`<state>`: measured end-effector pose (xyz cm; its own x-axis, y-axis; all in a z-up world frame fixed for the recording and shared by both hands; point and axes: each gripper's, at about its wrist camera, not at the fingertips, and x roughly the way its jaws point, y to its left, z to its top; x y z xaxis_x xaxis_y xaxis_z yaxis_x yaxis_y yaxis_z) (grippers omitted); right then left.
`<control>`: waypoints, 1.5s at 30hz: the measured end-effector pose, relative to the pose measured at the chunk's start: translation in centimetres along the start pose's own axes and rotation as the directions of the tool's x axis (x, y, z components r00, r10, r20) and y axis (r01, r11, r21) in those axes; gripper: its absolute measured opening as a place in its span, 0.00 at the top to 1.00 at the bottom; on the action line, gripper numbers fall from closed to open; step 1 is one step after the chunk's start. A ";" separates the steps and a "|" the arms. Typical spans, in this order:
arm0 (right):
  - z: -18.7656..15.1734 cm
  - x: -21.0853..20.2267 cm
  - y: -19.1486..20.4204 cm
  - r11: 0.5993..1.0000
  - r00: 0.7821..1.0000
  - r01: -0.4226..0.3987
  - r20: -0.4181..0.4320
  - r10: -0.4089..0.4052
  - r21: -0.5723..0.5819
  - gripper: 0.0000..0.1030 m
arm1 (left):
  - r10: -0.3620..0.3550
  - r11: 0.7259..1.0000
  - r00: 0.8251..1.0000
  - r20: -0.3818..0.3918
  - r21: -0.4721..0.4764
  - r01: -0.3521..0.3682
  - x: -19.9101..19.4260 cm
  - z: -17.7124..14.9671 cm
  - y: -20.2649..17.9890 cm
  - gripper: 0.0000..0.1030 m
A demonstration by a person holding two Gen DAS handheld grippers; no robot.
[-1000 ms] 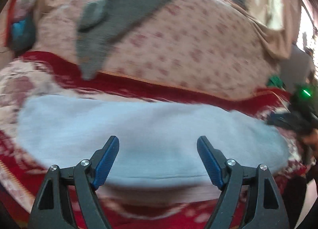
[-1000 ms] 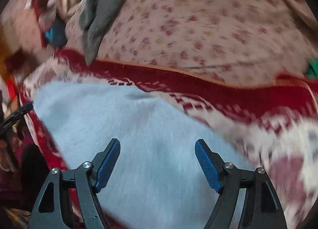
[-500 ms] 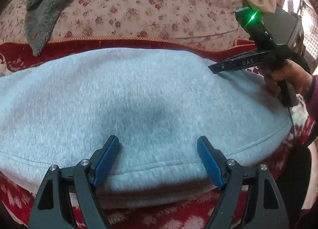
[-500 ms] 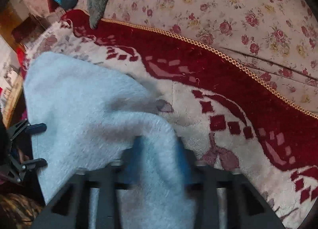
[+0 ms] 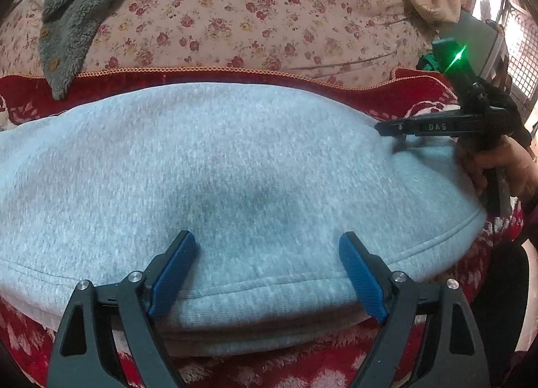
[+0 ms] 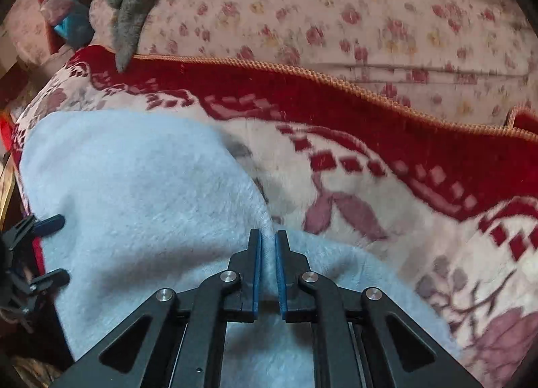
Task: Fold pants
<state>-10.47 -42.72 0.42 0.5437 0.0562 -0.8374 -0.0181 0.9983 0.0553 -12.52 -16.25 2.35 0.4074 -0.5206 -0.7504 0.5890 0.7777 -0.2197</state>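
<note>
A red and cream blanket (image 6: 386,186) is covering the bed, with a floral sheet (image 5: 269,18) lying beyond it and a grey garment (image 5: 77,18) draped over both. The pants (image 5: 235,169), pale grey fleece, are lying flat across the blanket, already doubled into layers along the near hem. They are looking soft, thick and light, likely to sag and slide rather than hold a crease, so pinching a hem or corner through all layers seems the best hold. The right gripper (image 6: 268,253) is pinching a raised ridge of the pants, its jaws closed tight on the fabric. The left gripper (image 5: 265,270) is hovering over the near hem, jaws spread wide and having just been opening further, gripping nothing.
</note>
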 end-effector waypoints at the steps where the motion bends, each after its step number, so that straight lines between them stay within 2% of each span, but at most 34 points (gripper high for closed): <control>1: 0.2 -0.6 0.1 1.000 1.000 -0.002 0.009 0.002 0.007 0.92 | -0.011 1.000 1.000 0.001 -0.012 0.011 -0.2 0.0 0.2 0.16; 5: 0.3 -4.1 0.4 0.998 0.998 0.021 0.050 -0.024 0.067 0.89 | -0.048 0.997 0.999 0.003 -0.063 0.048 -1.2 0.2 0.9 0.16; 8: -1.5 -7.0 1.8 0.997 0.994 -0.019 0.105 0.011 0.076 0.89 | -0.061 0.995 0.998 0.030 -0.073 0.063 -1.9 0.4 0.6 0.16; 11: -3.8 -7.3 2.1 0.991 0.993 -0.052 0.112 0.038 0.127 0.89 | -0.077 0.995 0.996 0.043 -0.064 0.080 -2.2 0.5 -0.2 0.16; 13: -5.8 -6.2 2.0 0.981 0.995 -0.073 0.081 0.059 0.180 0.89 | -0.097 0.994 0.995 0.012 -0.057 0.097 -1.5 0.1 -0.9 0.16; 14: -6.8 -5.8 1.9 0.974 0.995 -0.080 0.069 0.067 0.211 0.89 | -0.097 0.994 0.995 -0.004 -0.052 0.096 -1.2 -0.1 -1.1 0.16; 16: -8.3 -5.7 1.6 0.961 0.991 -0.105 0.112 0.079 0.257 0.88 | -0.059 0.998 0.998 -0.013 -0.008 0.059 -0.6 -0.8 -1.7 0.16; 18: -8.5 -6.4 1.7 0.954 0.991 -0.100 0.118 0.069 0.284 0.88 | -0.036 0.999 0.999 -0.007 0.022 0.036 -0.8 -1.0 -2.2 0.16; 22: -8.7 -8.5 3.1 0.945 0.981 -0.148 0.166 0.103 0.291 0.87 | -0.058 0.998 0.998 0.011 -0.019 0.058 -2.1 -0.8 -1.7 0.16; 23: -8.8 -8.8 4.0 0.951 0.980 -0.151 0.171 0.107 0.271 0.81 | -0.056 0.998 0.998 0.014 -0.024 0.057 -2.4 -0.9 -1.5 0.16; 25: -9.4 -9.1 4.9 0.953 0.977 -0.159 0.182 0.114 0.256 0.44 | -0.040 0.999 0.999 0.025 -0.029 0.041 -3.0 -1.0 -1.3 0.16; 26: -9.7 -9.3 5.3 0.951 0.973 -0.167 0.198 0.117 0.259 0.16 | -0.036 0.999 0.999 0.029 -0.032 0.037 -3.3 -1.0 -1.3 0.16; 30: -10.3 -10.0 6.5 0.946 0.961 -0.183 0.252 0.114 0.268 0.14 | -0.007 0.999 0.999 0.047 -0.042 0.009 -4.3 -0.9 -1.0 0.16; 33: -10.4 -10.5 7.0 0.938 0.955 -0.198 0.273 0.118 0.285 0.14 | 0.050 0.998 0.996 0.075 -0.047 -0.046 -5.0 -0.5 -0.8 0.16; 39: -10.1 -10.2 9.1 0.953 0.964 -0.151 0.252 0.082 0.265 0.14 | 0.141 0.989 0.985 0.095 -0.059 -0.136 -5.7 -0.2 -0.6 0.16; 45: -10.0 -9.6 10.9 0.964 0.967 -0.117 0.246 0.057 0.237 0.10 | 0.172 0.983 0.980 0.099 -0.090 -0.163 -6.1 -0.1 0.2 0.16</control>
<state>-24.28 -32.19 3.65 0.7318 0.1076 -0.6730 0.1176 0.9527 0.2802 -14.96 -12.85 6.84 0.5698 -0.4118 -0.7111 0.4495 0.8807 -0.1498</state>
